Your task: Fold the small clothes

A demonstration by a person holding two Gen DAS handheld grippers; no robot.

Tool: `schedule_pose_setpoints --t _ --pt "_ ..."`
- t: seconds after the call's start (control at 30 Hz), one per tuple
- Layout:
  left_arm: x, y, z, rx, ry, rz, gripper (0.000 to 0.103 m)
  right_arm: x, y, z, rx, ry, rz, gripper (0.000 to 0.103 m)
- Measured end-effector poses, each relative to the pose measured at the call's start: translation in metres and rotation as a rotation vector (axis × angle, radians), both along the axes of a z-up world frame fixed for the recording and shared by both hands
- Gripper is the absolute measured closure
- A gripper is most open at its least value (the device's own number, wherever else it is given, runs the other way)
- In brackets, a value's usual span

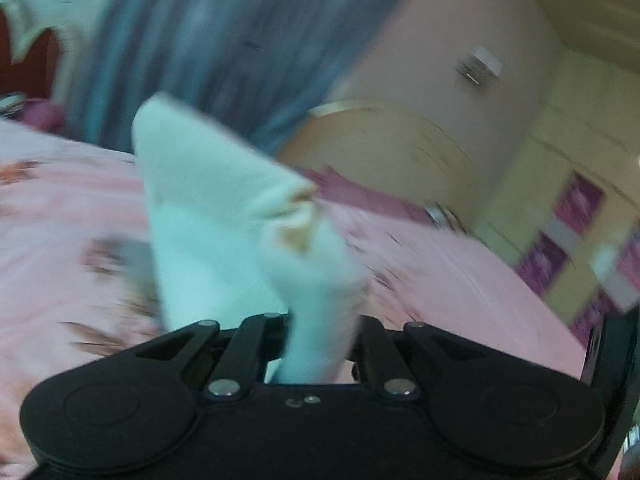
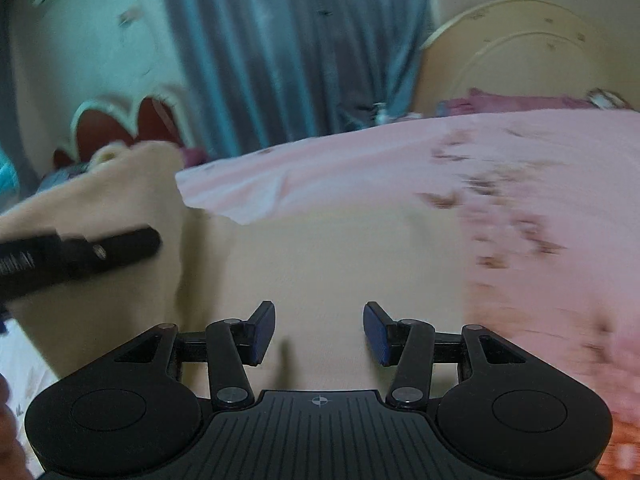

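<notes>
In the left wrist view my left gripper [image 1: 320,344] is shut on a pale cream garment [image 1: 224,216], which stands up from between the fingers, bunched and lifted above the pink bed sheet [image 1: 460,280]. In the right wrist view my right gripper [image 2: 319,332] is open and empty, its blue pads [image 2: 264,332] hovering just over the same cream garment [image 2: 320,264], which lies spread on the bed. The left gripper [image 2: 120,246] shows there at the left edge, over the raised cloth. Both views are motion-blurred.
The pink floral bed sheet [image 2: 520,184] covers the bed to the right. A cream headboard [image 2: 520,52] and dark pink pillows [image 2: 520,102] sit at the far end. A blue curtain [image 2: 288,48] hangs behind. A wardrobe with purple panels [image 1: 576,216] stands at right.
</notes>
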State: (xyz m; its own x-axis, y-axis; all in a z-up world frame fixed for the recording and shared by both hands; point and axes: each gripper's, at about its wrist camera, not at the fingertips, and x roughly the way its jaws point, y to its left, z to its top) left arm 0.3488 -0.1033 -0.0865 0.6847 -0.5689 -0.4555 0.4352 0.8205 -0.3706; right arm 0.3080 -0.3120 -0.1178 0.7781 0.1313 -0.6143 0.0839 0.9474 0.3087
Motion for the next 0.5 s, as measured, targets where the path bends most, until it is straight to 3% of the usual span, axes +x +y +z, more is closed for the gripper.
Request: schedule_pose_setpoints --t 0.13,0.2,0.23,0.3,0.33,0.37,0.43,0.5 --pt "-0.01 -0.054 -0.027 0.114 0.032 -0.157 0.096 -0.021 -0.043 0.001 0.013 0.013 -0.088 0.054" --pt "-0.014 -0.074 -0.045 0.187 0.087 -0.201 0.09 -0.03 -0.058 0.001 0.035 0.017 -0.111 0.054" --pt "-0.017 -0.079 -0.053 0.205 0.114 -0.214 0.083 -0.033 -0.062 0.002 0.057 0.016 -0.112 0.054" --pt "-0.026 -0.083 -0.057 0.217 0.085 -0.216 0.074 -0.038 -0.068 0.005 0.12 0.006 -0.092 0.054" --pt "-0.031 -0.083 -0.055 0.218 0.078 -0.225 0.058 -0.039 -0.068 0.006 0.145 0.004 -0.078 0.054" --pt "-0.034 -0.082 -0.055 0.215 0.089 -0.235 0.036 -0.039 -0.068 0.007 0.179 0.003 -0.056 0.054" --pt "-0.043 -0.079 -0.049 0.202 0.1 -0.244 0.025 -0.038 -0.066 0.005 0.244 0.022 -0.021 0.054" --pt "-0.052 -0.074 -0.046 0.214 0.1 -0.28 0.025 -0.037 -0.064 0.001 0.295 0.053 -0.005 0.054"
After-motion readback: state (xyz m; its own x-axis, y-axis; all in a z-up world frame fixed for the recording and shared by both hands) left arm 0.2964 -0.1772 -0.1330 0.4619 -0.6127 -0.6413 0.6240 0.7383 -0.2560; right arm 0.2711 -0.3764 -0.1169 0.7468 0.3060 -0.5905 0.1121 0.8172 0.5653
